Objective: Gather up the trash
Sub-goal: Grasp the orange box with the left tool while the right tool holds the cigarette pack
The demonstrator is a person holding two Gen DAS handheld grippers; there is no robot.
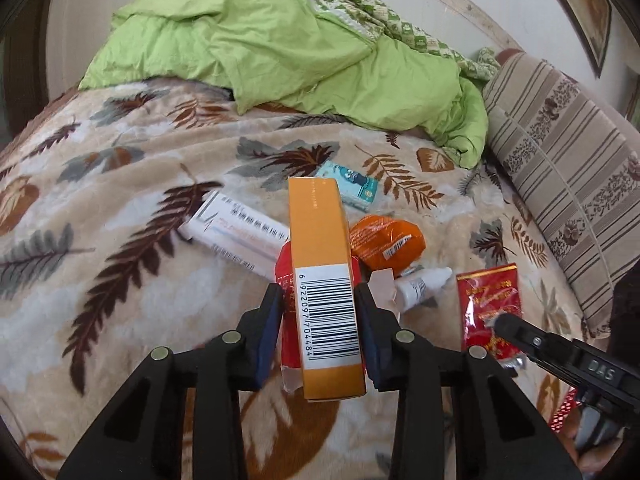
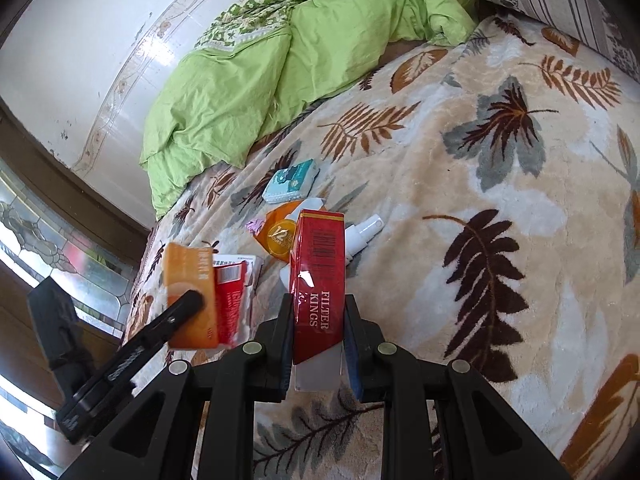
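My left gripper (image 1: 319, 294) is shut on an orange box (image 1: 320, 236) with a barcode, held above the leaf-patterned blanket (image 1: 120, 208). My right gripper (image 2: 316, 312) is shut on a red cigarette pack (image 2: 320, 264) marked FILTER KINGS; the pack also shows in the left wrist view (image 1: 490, 304). Under the orange box lies a red carton (image 1: 286, 280). Around them on the blanket lie a white box (image 1: 240, 232), an orange packet (image 1: 386, 242), a teal tissue pack (image 1: 352, 186) and a small white bottle (image 1: 420, 286).
A crumpled green quilt (image 1: 300, 52) lies at the far side of the bed against a white wall. A striped pillow (image 1: 568, 168) lies at the right. A window with patterned glass (image 2: 48, 248) is at the left in the right wrist view.
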